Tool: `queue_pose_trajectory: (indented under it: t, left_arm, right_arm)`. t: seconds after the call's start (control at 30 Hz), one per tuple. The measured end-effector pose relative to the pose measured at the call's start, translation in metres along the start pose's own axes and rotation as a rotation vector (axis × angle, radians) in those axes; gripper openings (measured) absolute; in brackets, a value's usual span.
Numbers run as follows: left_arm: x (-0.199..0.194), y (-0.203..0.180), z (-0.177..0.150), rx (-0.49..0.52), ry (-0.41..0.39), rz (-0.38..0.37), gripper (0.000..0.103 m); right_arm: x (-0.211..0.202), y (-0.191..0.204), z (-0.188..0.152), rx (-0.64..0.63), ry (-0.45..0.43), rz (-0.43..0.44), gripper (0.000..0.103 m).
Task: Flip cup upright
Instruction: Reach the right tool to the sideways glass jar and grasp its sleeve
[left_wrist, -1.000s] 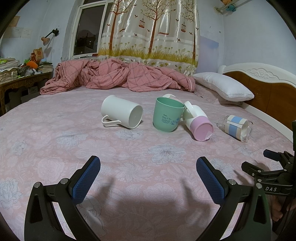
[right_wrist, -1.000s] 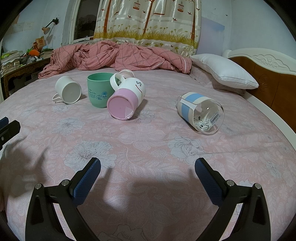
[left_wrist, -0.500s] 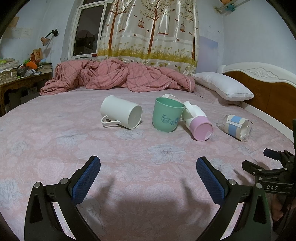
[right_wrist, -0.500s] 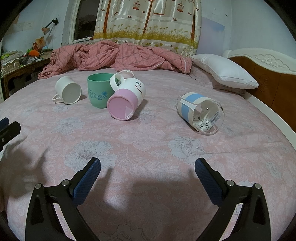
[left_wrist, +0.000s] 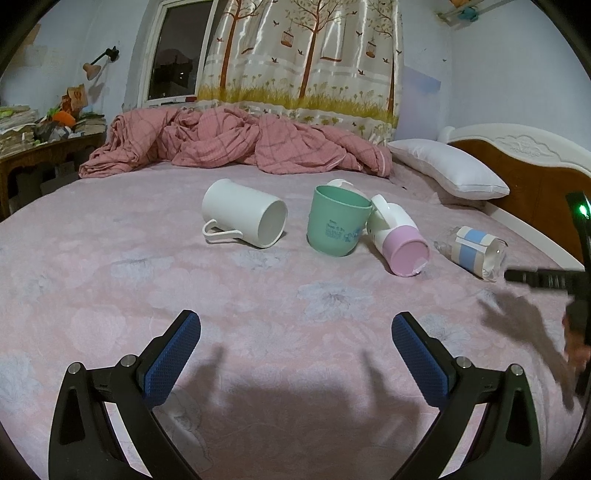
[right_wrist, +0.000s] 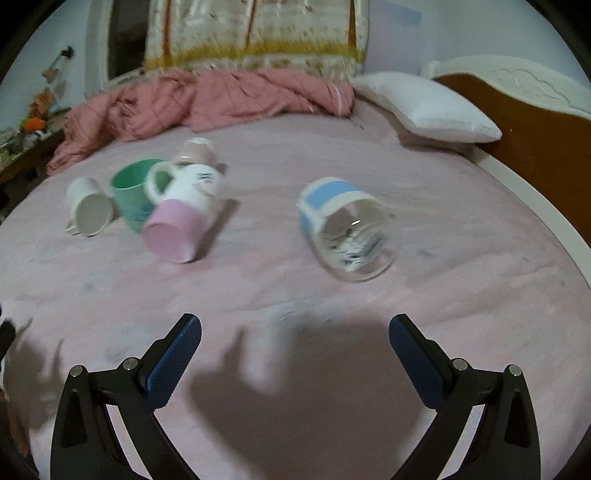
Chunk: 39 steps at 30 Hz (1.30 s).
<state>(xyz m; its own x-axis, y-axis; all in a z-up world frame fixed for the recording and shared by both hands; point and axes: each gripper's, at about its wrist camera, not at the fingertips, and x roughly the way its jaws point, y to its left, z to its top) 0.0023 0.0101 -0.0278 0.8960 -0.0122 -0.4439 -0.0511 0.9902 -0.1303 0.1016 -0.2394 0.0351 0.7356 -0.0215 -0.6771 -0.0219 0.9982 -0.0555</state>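
Observation:
Several cups sit on the pink bed sheet. A white mug (left_wrist: 245, 213) (right_wrist: 88, 208) lies on its side. A green cup (left_wrist: 338, 220) (right_wrist: 135, 194) stands upright. A white-and-pink mug (left_wrist: 400, 240) (right_wrist: 181, 218) lies on its side against it. A clear glass with a blue band (left_wrist: 474, 253) (right_wrist: 345, 229) lies on its side, mouth toward me. Another pale cup (right_wrist: 197, 149) sits behind them. My left gripper (left_wrist: 295, 345) is open and empty, short of the cups. My right gripper (right_wrist: 295, 345) is open and empty, just short of the glass.
A crumpled pink blanket (left_wrist: 229, 144) lies at the far side of the bed. A white pillow (left_wrist: 448, 171) and a wooden headboard (left_wrist: 524, 166) are at the right. A cluttered desk (left_wrist: 40, 136) stands at the left. The right tool (left_wrist: 546, 277) shows at the left view's right edge.
My right gripper has moved up and forward toward the glass, which now looks larger; its view is motion-blurred. The left gripper has barely moved. No cup has moved.

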Motion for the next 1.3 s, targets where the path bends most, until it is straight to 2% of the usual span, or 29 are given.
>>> queue_pose_trajectory:
  t: [0.13,0.3,0.37,0.43,0.53,0.6,0.7,0.8,1.0,1.07,1.3]
  left_arm:
    - [-0.001,-0.005,0.006,0.018,0.003,-0.024,0.103]
    - [-0.006,-0.013,0.010,0.054,-0.003,-0.036,0.103]
    - [-0.006,-0.014,0.011,0.056,0.001,-0.035,0.103]
    - [-0.006,-0.013,0.012,0.053,0.005,-0.036,0.103]
    - [-0.005,-0.013,0.015,0.050,0.011,-0.036,0.103]
    - [-0.005,-0.013,0.015,0.051,0.011,-0.035,0.103]
    - [-0.005,-0.012,0.015,0.052,0.012,-0.035,0.103]
    - [-0.005,-0.012,0.015,0.051,0.011,-0.035,0.103]
    - [-0.005,-0.012,0.016,0.053,0.011,-0.034,0.103]
    - [-0.004,-0.012,0.016,0.056,0.010,-0.032,0.103]
    - [-0.005,-0.011,0.016,0.058,0.009,-0.031,0.103]
  right_arm:
    - [0.017,-0.027,0.043,0.015,0.044,-0.041,0.102]
    - [0.051,-0.036,0.096,-0.012,0.132,-0.082,0.102]
    - [0.074,-0.039,0.112,-0.004,0.210,-0.031,0.102]
    - [0.098,-0.039,0.120,-0.008,0.293,-0.016,0.103]
    - [0.121,-0.039,0.123,-0.021,0.358,-0.032,0.102]
    - [0.140,-0.039,0.119,-0.025,0.416,-0.065,0.102]
    - [0.158,-0.044,0.112,-0.033,0.457,-0.115,0.101]
    - [0.168,-0.047,0.104,-0.021,0.462,-0.094,0.095]
    - [0.153,-0.050,0.097,0.041,0.390,-0.100,0.085]
    - [0.137,-0.048,0.097,0.084,0.363,-0.083,0.084]
    - [0.075,-0.015,0.091,0.078,0.259,0.015,0.083]
